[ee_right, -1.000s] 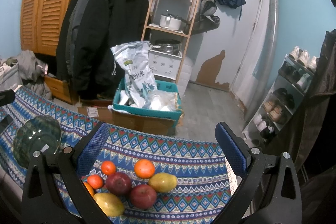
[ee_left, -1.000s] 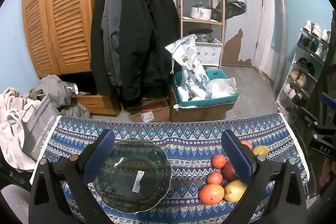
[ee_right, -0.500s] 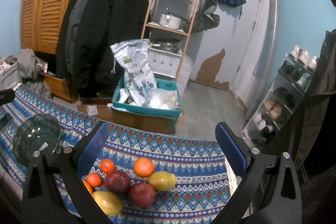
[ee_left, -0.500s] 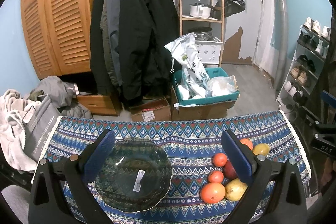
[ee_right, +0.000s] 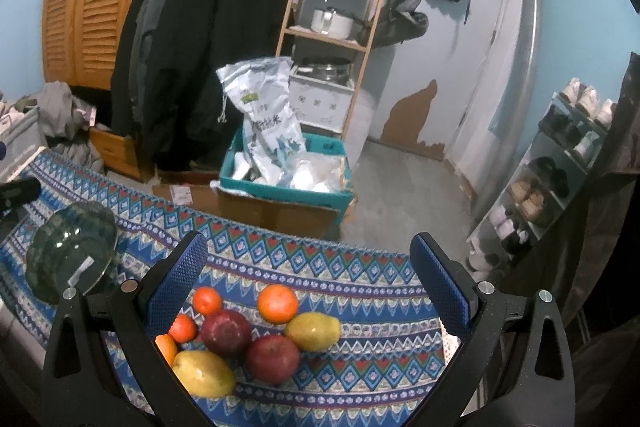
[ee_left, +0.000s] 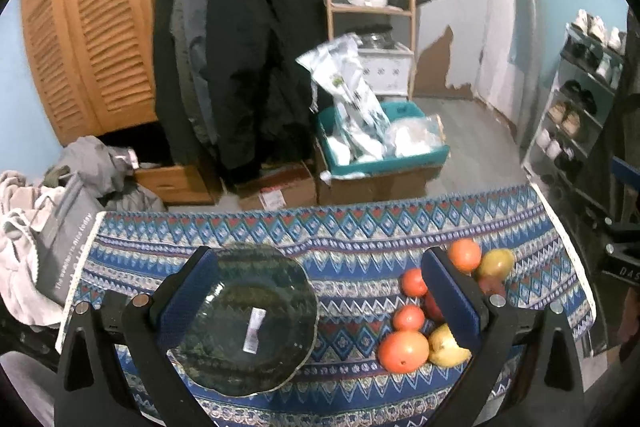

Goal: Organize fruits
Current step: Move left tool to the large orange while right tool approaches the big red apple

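A dark green glass plate [ee_left: 244, 319] lies on the patterned blue cloth [ee_left: 352, 227], between the fingers of my open, empty left gripper [ee_left: 320, 271]. It also shows in the right wrist view [ee_right: 72, 251] at far left. A cluster of fruit lies to the right: oranges [ee_right: 277, 303], red apples [ee_right: 273, 359] and yellow mangoes [ee_right: 313, 331]. In the left wrist view a large orange [ee_left: 403, 350] lies beside the right finger. My right gripper [ee_right: 308, 255] is open and empty, above the fruit.
The cloth ends at a white fringe on the right [ee_left: 576, 267] and left [ee_left: 76, 283]. Beyond the far edge are cardboard boxes with a teal bin [ee_right: 280, 187], hanging coats [ee_left: 240, 47], a wooden shelf and a shoe rack [ee_right: 560, 167].
Both views have shifted slightly nearer and lower over the table. The plate and fruit have stayed put, and both grippers stay open.
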A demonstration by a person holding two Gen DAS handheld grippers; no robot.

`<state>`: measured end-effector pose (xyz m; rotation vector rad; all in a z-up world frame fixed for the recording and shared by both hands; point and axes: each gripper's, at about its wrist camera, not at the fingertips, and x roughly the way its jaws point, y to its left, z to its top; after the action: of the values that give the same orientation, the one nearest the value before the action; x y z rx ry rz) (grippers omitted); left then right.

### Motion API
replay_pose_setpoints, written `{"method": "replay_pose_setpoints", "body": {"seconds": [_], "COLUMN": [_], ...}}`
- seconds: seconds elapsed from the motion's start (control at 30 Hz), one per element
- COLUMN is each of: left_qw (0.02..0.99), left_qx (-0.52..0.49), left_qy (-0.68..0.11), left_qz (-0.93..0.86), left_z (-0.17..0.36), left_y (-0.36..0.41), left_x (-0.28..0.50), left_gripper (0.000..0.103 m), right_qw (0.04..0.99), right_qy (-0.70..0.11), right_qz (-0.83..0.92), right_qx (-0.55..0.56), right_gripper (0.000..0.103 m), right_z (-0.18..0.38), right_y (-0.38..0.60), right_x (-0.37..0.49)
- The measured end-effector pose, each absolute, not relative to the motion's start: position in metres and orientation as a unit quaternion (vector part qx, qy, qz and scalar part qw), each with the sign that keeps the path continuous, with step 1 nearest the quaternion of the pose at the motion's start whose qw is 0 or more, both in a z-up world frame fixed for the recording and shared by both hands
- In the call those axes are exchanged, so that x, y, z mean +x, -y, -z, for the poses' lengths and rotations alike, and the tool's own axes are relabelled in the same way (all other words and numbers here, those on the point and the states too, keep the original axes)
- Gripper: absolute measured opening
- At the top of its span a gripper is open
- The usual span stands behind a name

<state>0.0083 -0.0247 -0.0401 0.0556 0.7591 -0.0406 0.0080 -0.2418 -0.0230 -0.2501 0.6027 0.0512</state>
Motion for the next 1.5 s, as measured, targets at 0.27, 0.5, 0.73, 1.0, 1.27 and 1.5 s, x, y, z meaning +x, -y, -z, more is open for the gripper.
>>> {"method": "replay_pose_setpoints", "body": {"seconds": [0.27, 0.5, 0.73, 1.0, 1.27, 1.5], "left_qw": [0.903, 0.884, 0.859, 0.834, 0.814, 0.803], "left_qx": [0.039, 0.059, 0.074, 0.085, 0.093, 0.116], "left_qy": [-0.426, -0.461, -0.504, -0.539, -0.565, -0.575], "left_qz": [0.044, 0.053, 0.055, 0.078, 0.094, 0.107], "left_z": [0.081, 0.121, 0.158, 0.19, 0.217, 0.236], "left_y": [0.043, 0.058, 0.07, 0.079, 0.087, 0.096], "left_x": [0.02, 0.025, 0.025, 0.017, 0.013, 0.012], "left_gripper": [0.102, 0.102, 0.1, 0.1, 0.1, 0.1], "right_qw": [0.928, 0.907, 0.884, 0.86, 0.84, 0.837], "right_qy": [-0.356, -0.413, -0.462, -0.506, -0.541, -0.546], "right_qz": [-0.034, -0.023, -0.015, -0.014, -0.008, -0.007], "right_qx": [-0.1, -0.084, -0.074, -0.065, -0.039, -0.042], "right_gripper": [0.1, 0.1, 0.1, 0.099, 0.099, 0.1], "right_z": [0.055, 0.09, 0.121, 0.152, 0.176, 0.179], "right_y": [0.255, 0.27, 0.279, 0.285, 0.292, 0.292], "right_x": [0.015, 0.02, 0.023, 0.027, 0.029, 0.03]}}
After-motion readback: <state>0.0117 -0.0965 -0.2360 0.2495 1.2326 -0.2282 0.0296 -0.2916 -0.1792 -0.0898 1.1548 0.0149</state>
